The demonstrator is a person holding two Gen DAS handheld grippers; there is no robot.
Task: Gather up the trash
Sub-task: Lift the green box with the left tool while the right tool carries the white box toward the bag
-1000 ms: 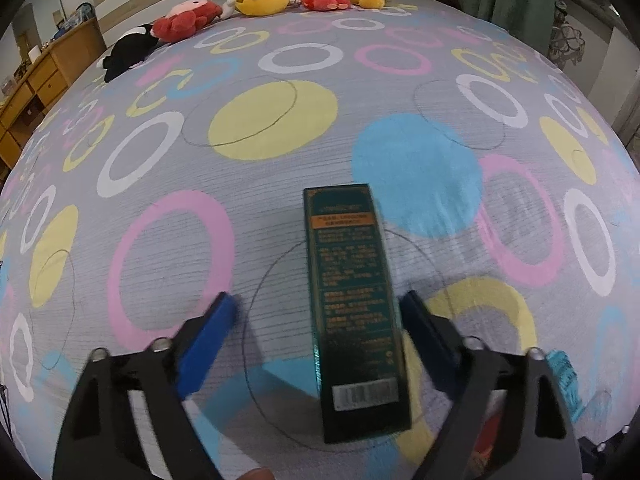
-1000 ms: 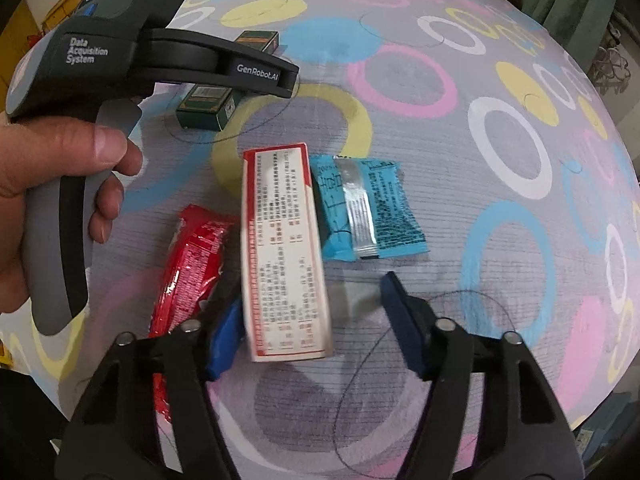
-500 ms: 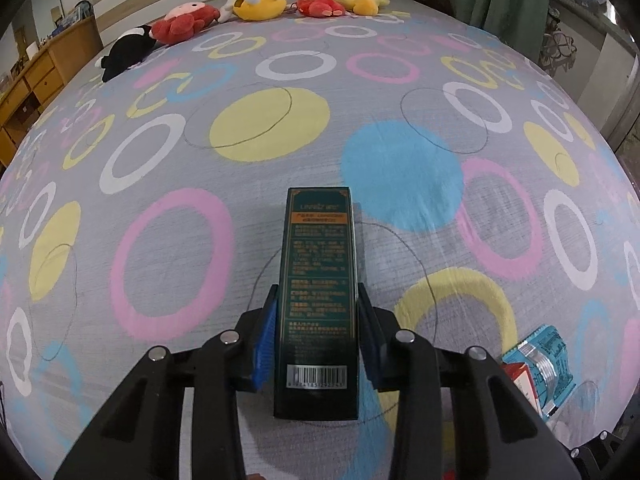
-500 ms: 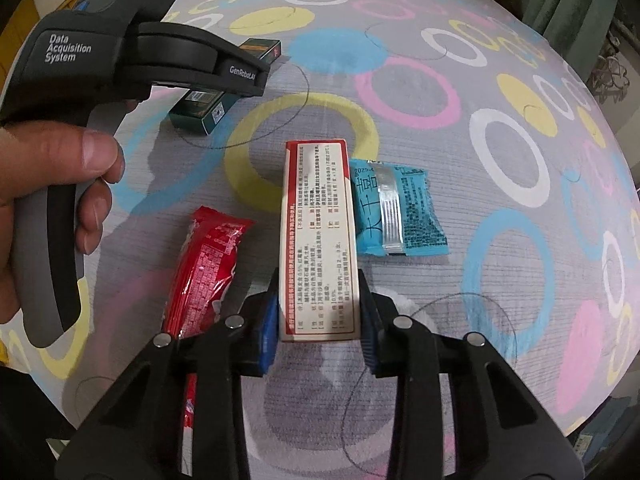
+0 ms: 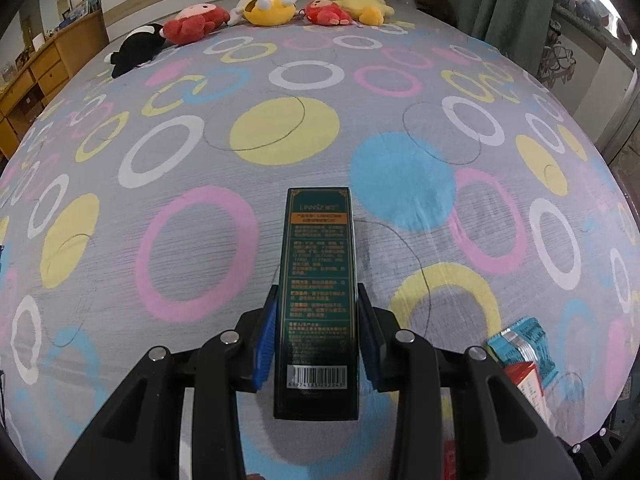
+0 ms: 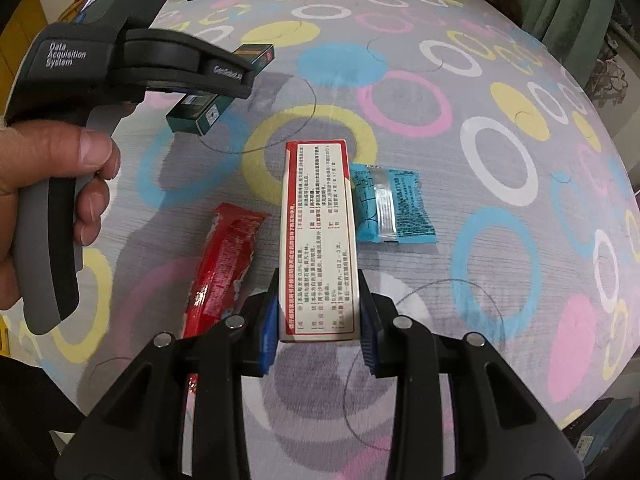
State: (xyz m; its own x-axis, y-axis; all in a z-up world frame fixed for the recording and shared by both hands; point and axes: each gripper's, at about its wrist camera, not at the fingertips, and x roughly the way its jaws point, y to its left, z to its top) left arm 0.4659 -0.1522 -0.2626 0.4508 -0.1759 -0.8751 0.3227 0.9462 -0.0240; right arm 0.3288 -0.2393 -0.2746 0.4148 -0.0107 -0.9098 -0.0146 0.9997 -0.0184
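My left gripper is shut on a long dark green box and holds it above the patterned bedsheet. The green box also shows in the right wrist view, held up under the left gripper's body. My right gripper is shut on a red and white box and holds it above the sheet. A red wrapper lies to its left and a blue wrapper to its right, both on the sheet.
Several plush toys line the far edge of the bed. A wooden dresser stands far left and a green curtain far right. The blue wrapper and red box corner show at the left wrist view's lower right.
Both grippers went from open around their boxes to shut on them. Both boxes have since been lifted off the sheet, and the view of the bed has widened.
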